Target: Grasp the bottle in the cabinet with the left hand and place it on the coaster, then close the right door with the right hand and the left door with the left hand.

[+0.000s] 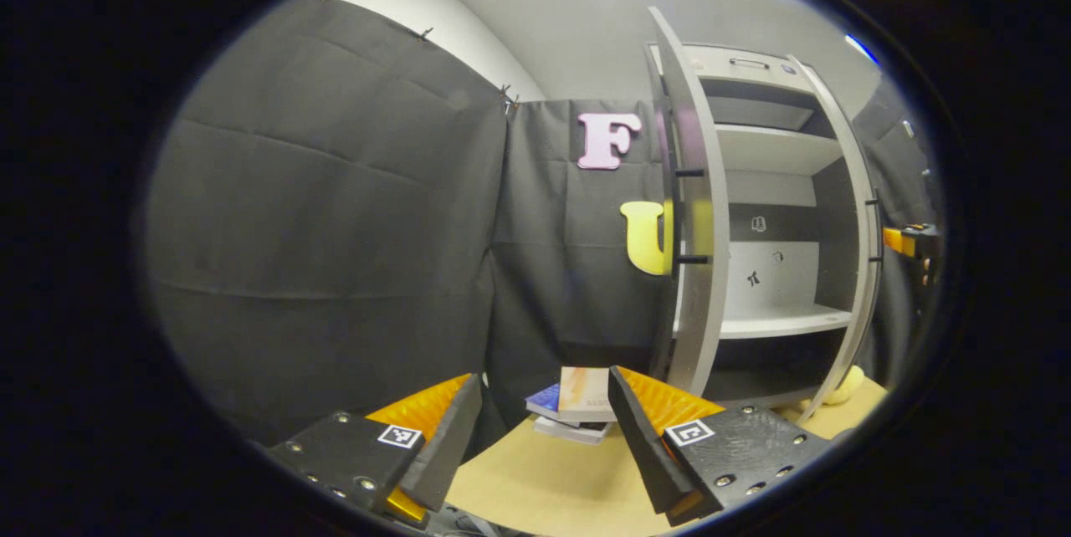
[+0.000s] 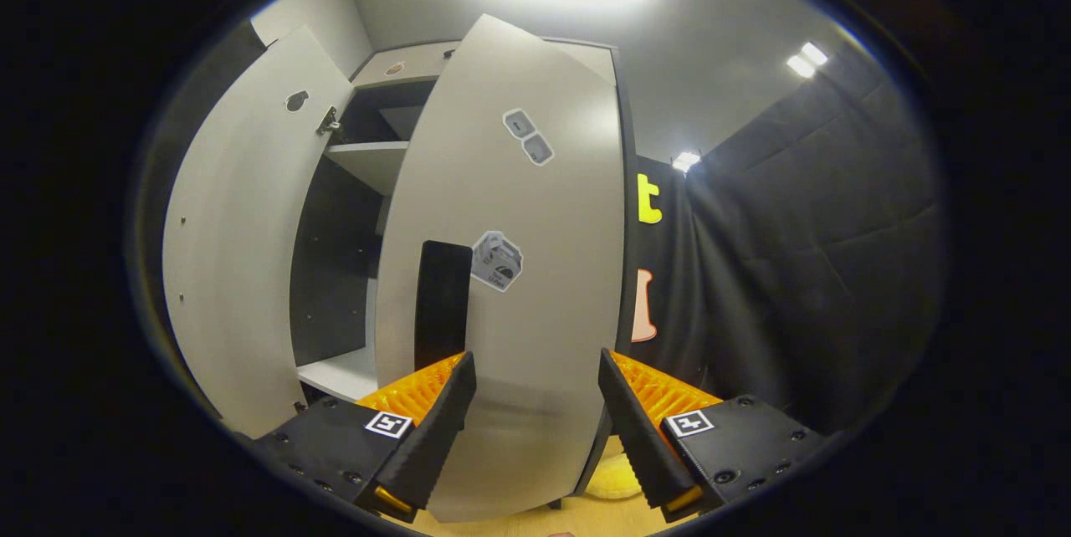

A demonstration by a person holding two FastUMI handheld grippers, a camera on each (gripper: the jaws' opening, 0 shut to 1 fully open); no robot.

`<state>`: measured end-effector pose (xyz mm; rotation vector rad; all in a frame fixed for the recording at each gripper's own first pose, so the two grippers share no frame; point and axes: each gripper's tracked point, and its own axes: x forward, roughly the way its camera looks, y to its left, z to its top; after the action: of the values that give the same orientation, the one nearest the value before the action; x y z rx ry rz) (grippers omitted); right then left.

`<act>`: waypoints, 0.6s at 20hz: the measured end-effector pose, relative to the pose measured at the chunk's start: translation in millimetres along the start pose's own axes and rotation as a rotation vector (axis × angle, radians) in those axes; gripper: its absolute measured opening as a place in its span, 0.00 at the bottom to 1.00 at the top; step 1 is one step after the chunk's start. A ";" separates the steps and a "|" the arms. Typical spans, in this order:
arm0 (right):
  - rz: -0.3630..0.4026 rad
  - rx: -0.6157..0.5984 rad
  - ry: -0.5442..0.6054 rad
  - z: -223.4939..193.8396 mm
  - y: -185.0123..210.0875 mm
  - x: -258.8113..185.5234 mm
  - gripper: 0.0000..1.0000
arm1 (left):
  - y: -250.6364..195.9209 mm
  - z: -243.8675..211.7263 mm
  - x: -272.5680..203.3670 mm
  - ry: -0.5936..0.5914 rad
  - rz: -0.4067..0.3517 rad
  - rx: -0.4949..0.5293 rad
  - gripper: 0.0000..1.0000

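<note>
In the left gripper view, the grey cabinet (image 1: 770,186) stands at the right with bare shelves. Its left door (image 1: 694,219) is swung open and seen edge-on, with a black handle on it. The right door (image 1: 862,253) stands partly open, and my right gripper (image 1: 912,242) shows just beyond its outer face. My left gripper (image 1: 544,445) is open and holds nothing, well short of the cabinet. In the right gripper view, my right gripper (image 2: 535,428) is open right in front of the right door (image 2: 519,269), beside its black handle (image 2: 443,303). The left door (image 2: 243,269) hangs wide open.
A small stack of books (image 1: 577,407) lies on the wooden table (image 1: 535,487) ahead of my left gripper. A yellow object (image 1: 849,386) sits by the cabinet's foot, also seen as the yellow object (image 2: 611,478) under the right door.
</note>
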<state>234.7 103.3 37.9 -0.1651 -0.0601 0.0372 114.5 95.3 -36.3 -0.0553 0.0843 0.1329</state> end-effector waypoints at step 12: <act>-0.113 -0.023 0.033 -19.5 -68.7 -63.9 0.98 | -29.7 81.3 99.7 -0.082 -0.110 -0.037 0.96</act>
<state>174.5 29.7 26.4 -0.1852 -0.0371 -0.0789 223.5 83.8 37.4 -0.0917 -0.0027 0.0269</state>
